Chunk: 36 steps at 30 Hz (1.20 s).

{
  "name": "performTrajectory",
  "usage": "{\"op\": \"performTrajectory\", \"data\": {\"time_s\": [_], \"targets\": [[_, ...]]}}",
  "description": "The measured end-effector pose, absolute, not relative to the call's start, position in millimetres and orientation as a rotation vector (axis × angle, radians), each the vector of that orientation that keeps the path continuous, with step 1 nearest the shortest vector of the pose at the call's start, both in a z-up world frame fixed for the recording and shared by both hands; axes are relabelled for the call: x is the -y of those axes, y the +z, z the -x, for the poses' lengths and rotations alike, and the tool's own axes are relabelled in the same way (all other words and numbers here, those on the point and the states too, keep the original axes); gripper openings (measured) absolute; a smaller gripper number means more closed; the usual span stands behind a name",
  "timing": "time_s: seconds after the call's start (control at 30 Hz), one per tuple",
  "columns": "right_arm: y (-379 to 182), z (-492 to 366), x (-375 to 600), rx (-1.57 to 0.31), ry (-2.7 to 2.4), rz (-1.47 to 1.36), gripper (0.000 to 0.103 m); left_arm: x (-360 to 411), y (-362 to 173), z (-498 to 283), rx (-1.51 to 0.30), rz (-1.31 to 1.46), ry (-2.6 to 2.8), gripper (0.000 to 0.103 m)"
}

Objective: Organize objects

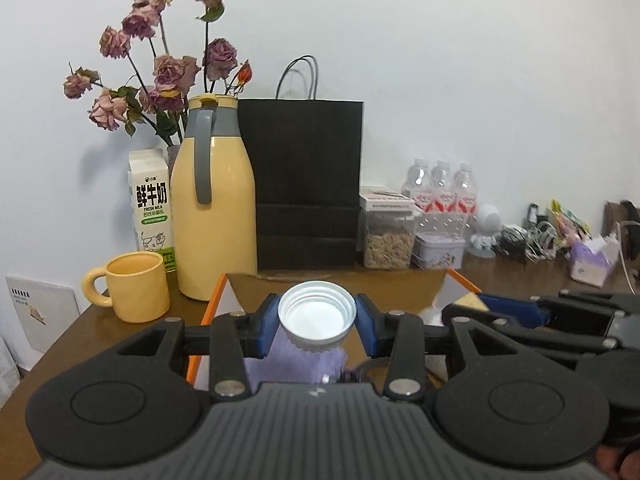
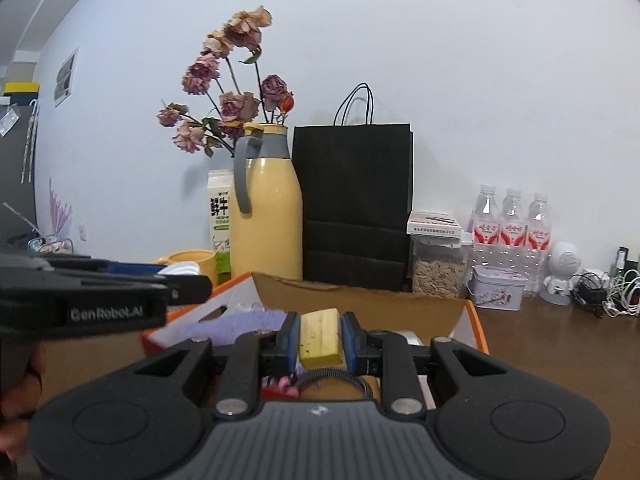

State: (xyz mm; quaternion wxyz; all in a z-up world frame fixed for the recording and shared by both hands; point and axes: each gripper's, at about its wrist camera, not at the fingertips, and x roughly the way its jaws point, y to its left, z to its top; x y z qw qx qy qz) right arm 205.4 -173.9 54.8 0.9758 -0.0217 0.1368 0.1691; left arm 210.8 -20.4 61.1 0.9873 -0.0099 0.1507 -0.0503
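Observation:
My left gripper [image 1: 317, 322] is shut on a white screw cap [image 1: 317, 316], its threaded hollow side facing the camera, held above an orange-rimmed cardboard box [image 1: 216, 300]. A purple cloth [image 1: 296, 364] lies in the box under the cap. My right gripper [image 2: 320, 338] is shut on a yellow block [image 2: 320, 336] over the same box [image 2: 474, 316]. In the right wrist view the left gripper [image 2: 192, 276] reaches in from the left with the white cap [image 2: 182, 270] at its tip. In the left wrist view the right gripper [image 1: 480, 304] shows at the right with the yellow block [image 1: 470, 301].
Along the wall stand a yellow thermos jug [image 1: 214, 208], a yellow mug [image 1: 132, 286], a milk carton [image 1: 152, 208], dried roses [image 1: 160, 64], a black paper bag [image 1: 306, 184], a seed jar [image 1: 386, 236], a tin [image 1: 438, 250], three water bottles [image 1: 442, 188], a small figure [image 1: 486, 228], cables [image 1: 528, 238].

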Motion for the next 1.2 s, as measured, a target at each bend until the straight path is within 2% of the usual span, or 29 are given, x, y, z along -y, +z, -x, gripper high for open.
{"op": "performTrajectory", "data": {"time_s": [0.23,0.63,0.67,0.73,0.77,0.8,0.83,0.87,0.9,0.93,1.2], "targets": [[36,-254,168,-0.326,0.307,-0.003,0.021,12,41,-263,-0.353,0.096,-0.027,0.041],[21,-255,170,-0.371,0.311,-0.015,0.021,13,27,-259,-0.364,0.065,-0.033,0.041],[21,-255,170,-0.371,0.309,-0.014,0.021,13,27,-258,-0.359,0.066,-0.027,0.043],[19,-253,170,-0.366,0.29,-0.013,0.022,12,27,-254,-0.338,0.069,-0.014,0.059],[20,-252,171,-0.362,0.284,-0.013,0.024,11,27,-251,-0.326,0.071,-0.01,0.08],[20,-251,172,-0.361,0.281,-0.019,0.034,11,28,-248,-0.309,0.072,-0.001,0.1],[20,-251,174,-0.357,0.274,-0.031,0.056,11,29,-245,-0.288,0.071,0.013,0.103],[20,-250,176,-0.354,0.268,-0.041,0.07,11,30,-242,-0.266,0.069,0.026,0.103],[20,-250,178,-0.349,0.261,-0.047,0.092,10,31,-242,-0.26,0.07,0.028,0.103],[20,-249,179,-0.34,0.251,-0.053,0.098,10,32,-242,-0.262,0.076,0.026,0.103],[20,-249,185,-0.335,0.236,-0.077,0.101,8,30,-242,-0.273,0.085,0.033,0.103]]}}
